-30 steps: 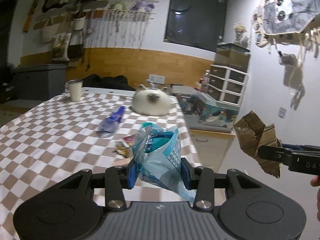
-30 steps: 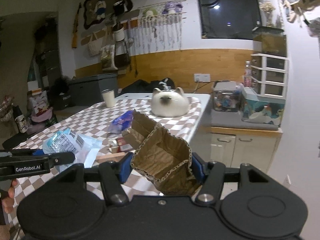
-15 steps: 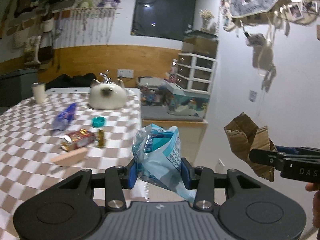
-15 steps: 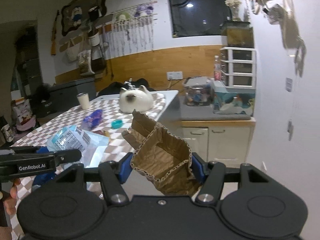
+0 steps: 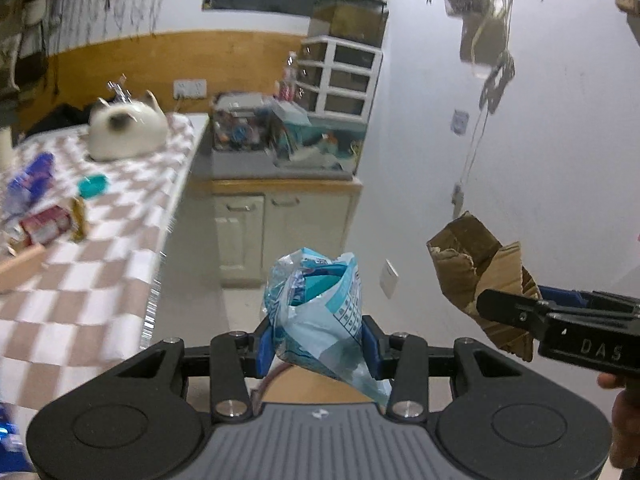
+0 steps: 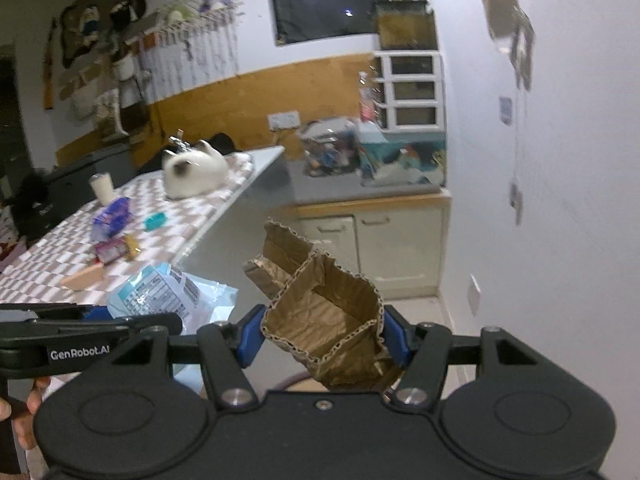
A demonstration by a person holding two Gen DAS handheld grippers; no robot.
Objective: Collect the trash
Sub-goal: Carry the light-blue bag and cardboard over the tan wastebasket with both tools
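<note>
My left gripper (image 5: 318, 346) is shut on a crumpled light-blue plastic wrapper (image 5: 316, 312), held in the air off the table's right edge. The same wrapper (image 6: 160, 292) and the left gripper (image 6: 96, 326) show at the lower left of the right wrist view. My right gripper (image 6: 324, 340) is shut on a torn piece of brown corrugated cardboard (image 6: 320, 312). That cardboard (image 5: 476, 272) and the right gripper (image 5: 520, 308) appear at the right of the left wrist view. Below both grippers a brown curved rim (image 5: 276, 380) peeks out, mostly hidden.
The checkered table (image 5: 100, 272) at the left carries a blue wrapper (image 6: 112, 218), a teal lid (image 5: 93, 186), a red packet (image 5: 44, 228), a wooden block (image 6: 82, 278), a white cup (image 6: 102, 188) and a cat-shaped white object (image 5: 126, 132). A low cabinet (image 5: 280, 216) and a white wall (image 5: 540, 160) stand ahead.
Both grippers have swung right and downward, off the table toward the floor beside the cabinet, each keeping its hold. The table has slid to the left of both views.
</note>
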